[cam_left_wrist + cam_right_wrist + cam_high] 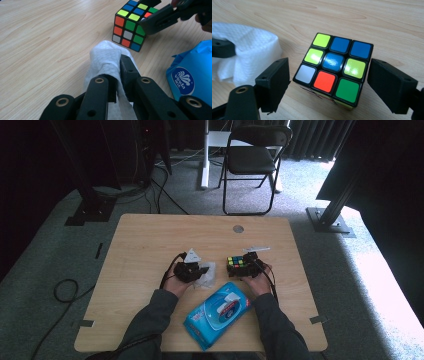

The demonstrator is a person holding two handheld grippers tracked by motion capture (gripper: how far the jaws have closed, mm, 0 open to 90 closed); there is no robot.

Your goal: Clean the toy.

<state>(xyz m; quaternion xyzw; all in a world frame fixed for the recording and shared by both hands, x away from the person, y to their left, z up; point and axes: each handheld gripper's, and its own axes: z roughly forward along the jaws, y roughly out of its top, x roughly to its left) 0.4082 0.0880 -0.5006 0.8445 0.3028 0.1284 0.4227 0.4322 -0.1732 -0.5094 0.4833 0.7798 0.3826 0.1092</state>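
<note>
White wipe (105,58) sitting pinched in closed left gripper (117,75), just left of cube (334,75); right gripper (328,82) straddling cube w/ jaws wide, not pressing.

Bare worktop (150,240) is lying open beyond the cube (236,264); the blue wipes pack (217,314) is blocking the near side.

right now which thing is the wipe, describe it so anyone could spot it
On the wooden table, look just left of the blue packet and the cube. The wipe is the crumpled white sheet pinched in the left gripper, the only soft, plain white thing there.
</note>
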